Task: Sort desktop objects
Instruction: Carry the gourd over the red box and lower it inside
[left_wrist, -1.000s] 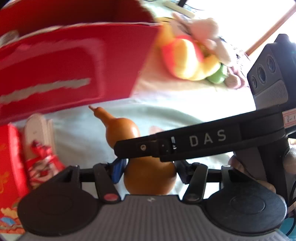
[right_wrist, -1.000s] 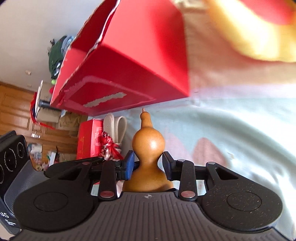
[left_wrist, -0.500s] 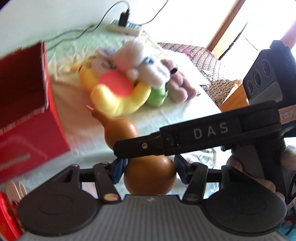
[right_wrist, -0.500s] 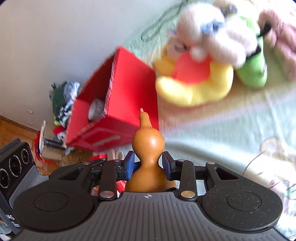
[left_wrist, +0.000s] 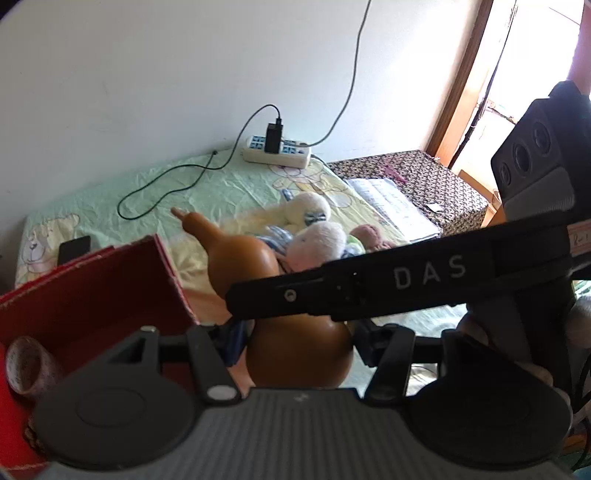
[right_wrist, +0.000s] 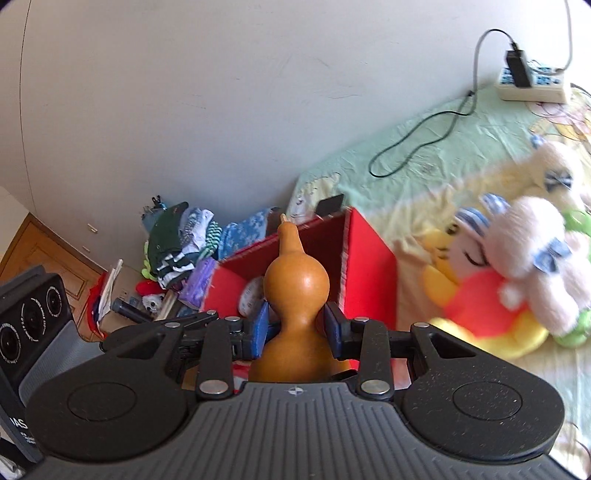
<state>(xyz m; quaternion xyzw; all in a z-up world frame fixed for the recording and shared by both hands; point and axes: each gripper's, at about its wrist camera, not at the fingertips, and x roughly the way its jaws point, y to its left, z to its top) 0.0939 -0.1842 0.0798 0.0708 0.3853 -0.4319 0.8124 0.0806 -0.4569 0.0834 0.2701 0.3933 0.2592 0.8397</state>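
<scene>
**Gourd to be lowered into the red box**

The gourd (right_wrist: 296, 295) is held clamped at its waist by the right gripper (right_wrist: 296, 326), neck pointing to 12 o'clock, clear of the bedsheet. In the left wrist view the same gourd (left_wrist: 243, 266) is seen with its wide base between the fingers of the left gripper (left_wrist: 295, 338); whether those fingers press on it cannot be told, since the right gripper's arm crosses in front.

The open box (right_wrist: 365, 266) lies directly behind the gourd in the right view, and at 9 o'clock in the left view (left_wrist: 92, 295). A tape roll (left_wrist: 26, 365) is already lying inside, at its near left.

The step is judged to be the drop into the box. The gourd should be carried over the rim and lowered base first, away from the roll, before the jaws are parted. Its smooth, rounded skin is likely to slip if the grip is eased early. The plush toys (right_wrist: 509, 280) at 3 o'clock should be kept clear of.
</scene>
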